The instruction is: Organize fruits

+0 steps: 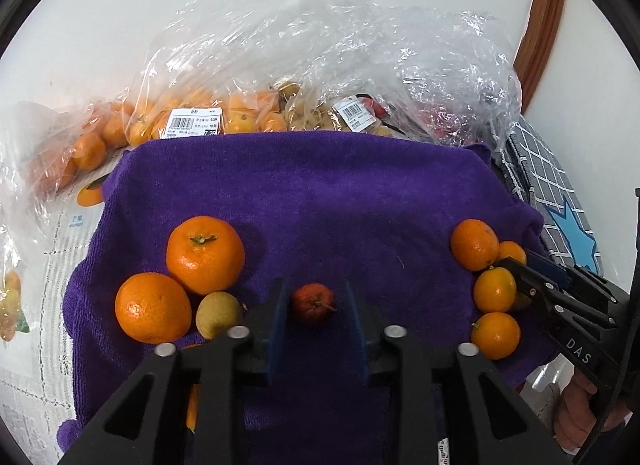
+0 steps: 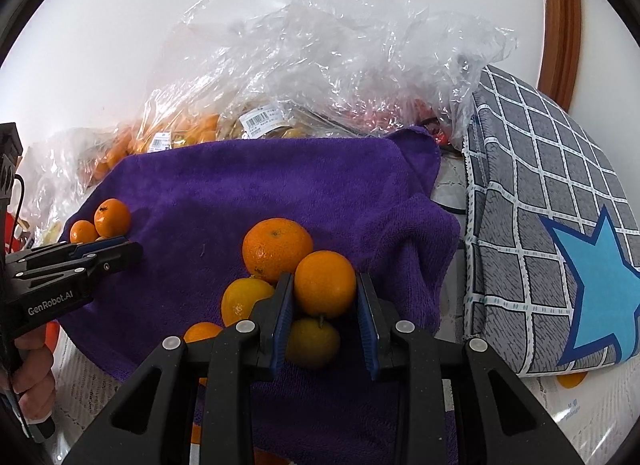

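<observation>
A purple towel (image 1: pixel 320 193) holds two groups of fruit. In the left wrist view, two large oranges (image 1: pixel 205 253) and a yellow-green fruit (image 1: pixel 218 314) lie at left. My left gripper (image 1: pixel 316 305) is open, its jaws on either side of a small dark red fruit (image 1: pixel 313 303) without touching it. Small oranges (image 1: pixel 495 290) lie at right beside my right gripper. In the right wrist view, my right gripper (image 2: pixel 325 301) has its jaws against the sides of a small orange (image 2: pixel 325 283) on top of a pile of oranges (image 2: pixel 277 249).
Clear plastic bags (image 1: pixel 320 65) of oranges and other fruit lie behind the towel against a white wall. A grey checked cushion with a blue star (image 2: pixel 560 225) lies right of the towel. A printed table cover (image 1: pixel 36 305) lies underneath.
</observation>
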The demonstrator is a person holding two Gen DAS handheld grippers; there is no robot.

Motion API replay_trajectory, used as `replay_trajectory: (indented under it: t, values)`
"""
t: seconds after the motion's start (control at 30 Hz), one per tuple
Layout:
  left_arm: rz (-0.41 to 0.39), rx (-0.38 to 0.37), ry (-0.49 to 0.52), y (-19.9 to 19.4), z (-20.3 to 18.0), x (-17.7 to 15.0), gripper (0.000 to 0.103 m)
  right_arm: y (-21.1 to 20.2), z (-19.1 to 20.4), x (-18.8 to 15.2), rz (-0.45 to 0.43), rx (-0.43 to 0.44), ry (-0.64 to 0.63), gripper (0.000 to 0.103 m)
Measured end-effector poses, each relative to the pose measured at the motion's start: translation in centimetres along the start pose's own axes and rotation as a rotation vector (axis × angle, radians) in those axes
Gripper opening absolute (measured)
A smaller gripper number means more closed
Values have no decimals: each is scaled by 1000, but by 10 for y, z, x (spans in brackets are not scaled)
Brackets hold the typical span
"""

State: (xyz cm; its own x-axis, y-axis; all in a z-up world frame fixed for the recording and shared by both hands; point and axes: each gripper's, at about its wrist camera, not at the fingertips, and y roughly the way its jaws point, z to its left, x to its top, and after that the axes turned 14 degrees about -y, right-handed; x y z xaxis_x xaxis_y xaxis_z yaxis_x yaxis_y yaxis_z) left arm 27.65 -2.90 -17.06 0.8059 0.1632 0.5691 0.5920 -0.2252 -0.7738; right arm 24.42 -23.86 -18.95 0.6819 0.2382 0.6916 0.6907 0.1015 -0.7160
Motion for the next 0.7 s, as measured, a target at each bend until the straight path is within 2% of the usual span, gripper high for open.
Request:
replay_trajectory:
  t: [0.1, 0.23, 0.3, 0.47, 0.6, 0.7]
  values:
    - [-3, 1, -1, 0, 1, 0, 38, -2, 1, -1, -4, 2, -1, 37]
    - [-5, -3, -7, -2, 2, 2, 43, -4, 3, -1, -20, 16, -4, 51]
    - [-11, -4, -7, -5, 2, 3, 46, -6, 4, -1, -27, 24, 1, 55]
    - [-26, -1, -6, -17, -1, 6, 49, -13, 5, 3, -10, 50, 19, 57]
    - [-62, 29, 3, -37, -1, 7, 53, -38, 5, 5, -35, 77, 81, 59]
    - [-91, 48, 13, -55, 1, 5, 53, -61, 13, 6, -47, 46, 65, 60]
